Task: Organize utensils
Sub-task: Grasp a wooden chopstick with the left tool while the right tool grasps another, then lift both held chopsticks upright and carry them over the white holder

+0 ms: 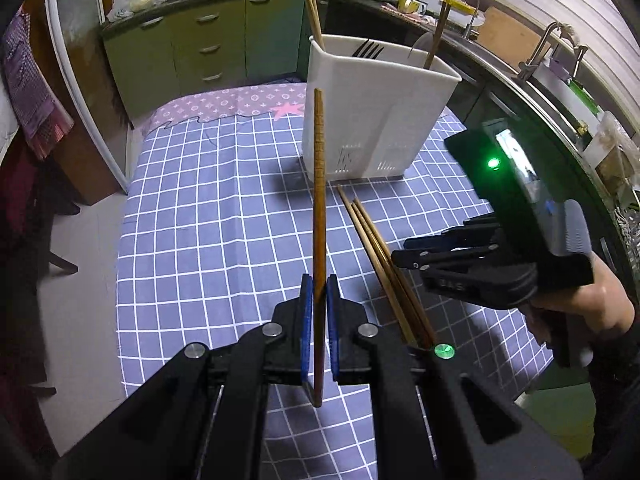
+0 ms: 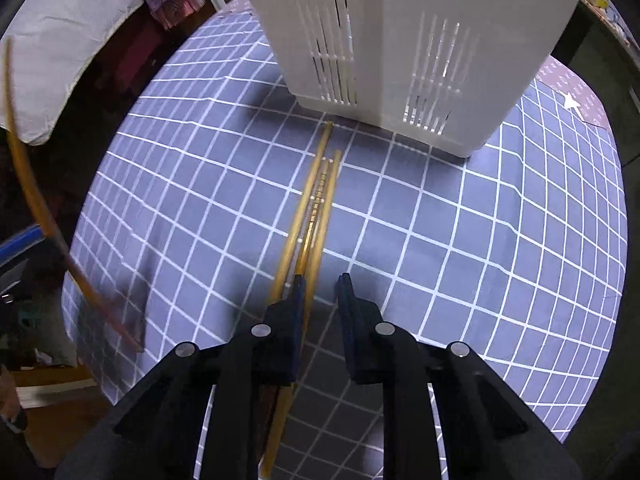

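- Left gripper [image 1: 319,312]: blue pads pinched tight on a single brown wooden chopstick [image 1: 319,208], held upright, ribbed near its top.
- Right gripper [image 2: 322,284]: jaws parted, nothing held, poised over three loose chopsticks [image 2: 316,204] lying bunched on the grid-checked cloth [image 2: 460,240].
- White plastic utensil caddy [image 1: 372,120], slotted at its base, stands just beyond; holds chopsticks and a dark fork [image 1: 366,49].

Wooden chopstick [image 1: 319,208], matt white plastic caddy [image 1: 376,116] (slotted), checked cloth tablecloth [image 1: 208,216].
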